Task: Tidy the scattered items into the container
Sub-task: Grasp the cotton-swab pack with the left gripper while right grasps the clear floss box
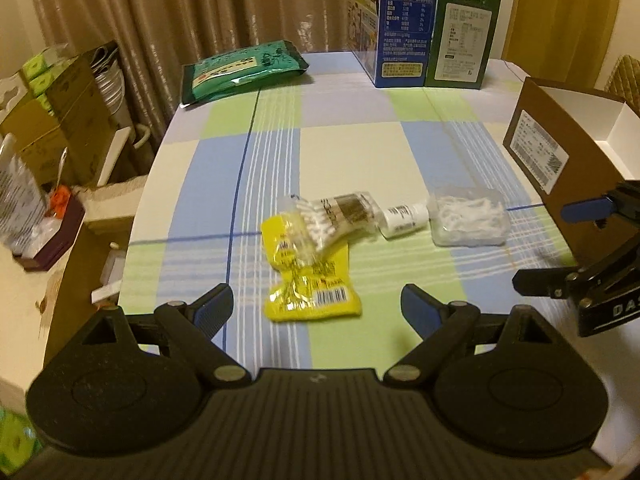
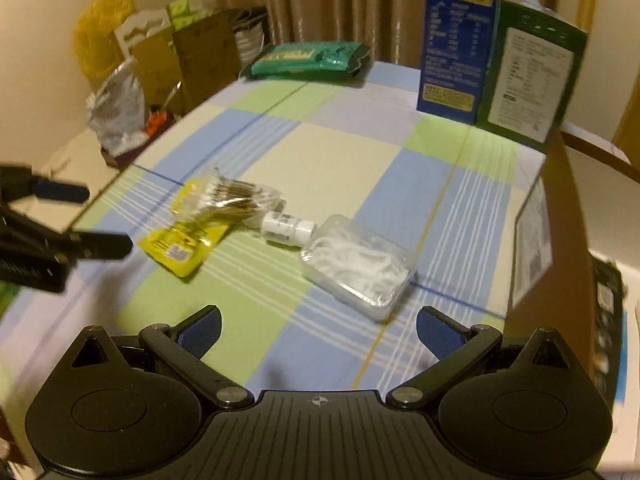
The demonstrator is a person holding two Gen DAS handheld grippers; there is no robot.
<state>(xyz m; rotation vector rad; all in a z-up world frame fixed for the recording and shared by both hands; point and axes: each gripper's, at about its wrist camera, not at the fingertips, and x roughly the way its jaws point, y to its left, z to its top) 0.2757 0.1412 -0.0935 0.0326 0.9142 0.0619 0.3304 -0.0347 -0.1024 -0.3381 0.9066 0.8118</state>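
**Packet ahead of your left, floss case ahead of your right**

Your left gripper (image 1: pixel 316 306) hangs jaws apart and empty, the yellow packet (image 1: pixel 310 276) just beyond its tips. Your right gripper (image 2: pixel 318 330), also apart and empty, faces the floss case (image 2: pixel 358 270). The items lie in a row across the table; the box (image 1: pixel 560 148) stands right.

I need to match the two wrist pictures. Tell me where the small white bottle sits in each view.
Left wrist view: the small white bottle lies right of centre, between the cotton swab bag and the clear floss box.
Right wrist view: the bottle lies near centre, left of the floss box.
Shared landmark: the yellow packet, under the swab bag.
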